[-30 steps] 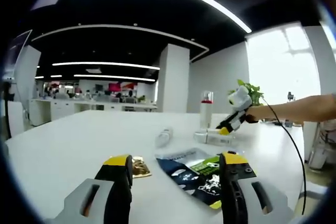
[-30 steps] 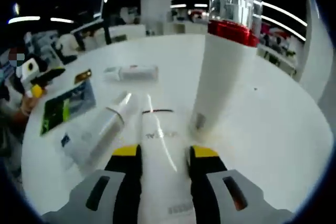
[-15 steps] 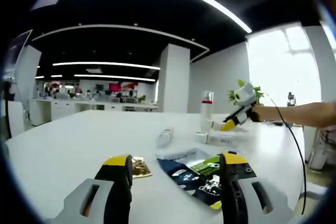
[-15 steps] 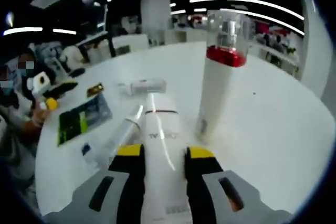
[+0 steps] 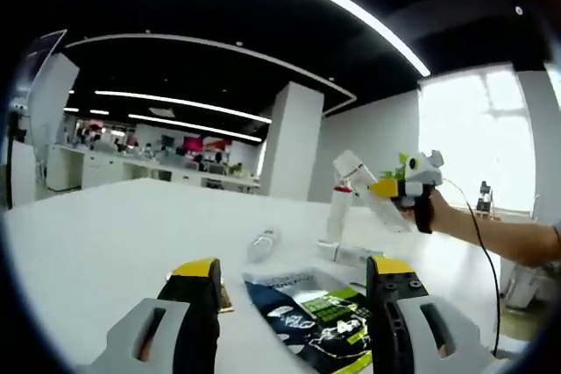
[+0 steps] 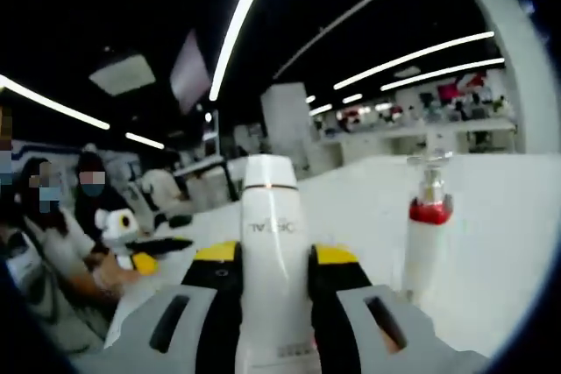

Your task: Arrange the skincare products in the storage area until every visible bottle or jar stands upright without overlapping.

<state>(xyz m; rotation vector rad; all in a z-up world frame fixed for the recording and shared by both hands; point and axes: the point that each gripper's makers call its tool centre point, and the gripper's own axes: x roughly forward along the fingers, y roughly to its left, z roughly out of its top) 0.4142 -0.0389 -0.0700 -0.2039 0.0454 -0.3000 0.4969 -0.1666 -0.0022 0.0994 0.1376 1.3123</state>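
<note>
- In the left gripper view, the left gripper [image 5: 294, 282] sits nearest, low over the white table [image 5: 105, 234], its two yellow-tipped jaws spread wide with nothing between them.
- Just beyond the jaws lies a dark flat packet [image 5: 311, 311] with green print, flat on the table, and a small gold sachet [image 5: 224, 297] lies beside the left jaw.
- Farther out, a clear bottle [image 5: 261, 241] lies on its side.
- To its right, a white tube [image 5: 359, 256] lies flat at the foot of a tall bottle with a red collar [image 5: 336, 212], which stands upright.
- Above that standing bottle, off the table, the right gripper [image 5: 386, 188] is held in a hand [image 5: 434, 212]; its jaws are pressed on a white bottle [image 5: 366, 190] that tilts up and to the left.
- In the right gripper view, the right gripper [image 6: 272, 260] pinches that white bottle [image 6: 272, 260] around its body, and the bottle points away from the camera along the jaws.
- Past it to the right, the tall bottle with a red collar [image 6: 425, 238] stands upright on the table [image 6: 508, 208].
- At the far left, the left gripper [image 6: 131, 247] appears, held by a seated person.
</note>
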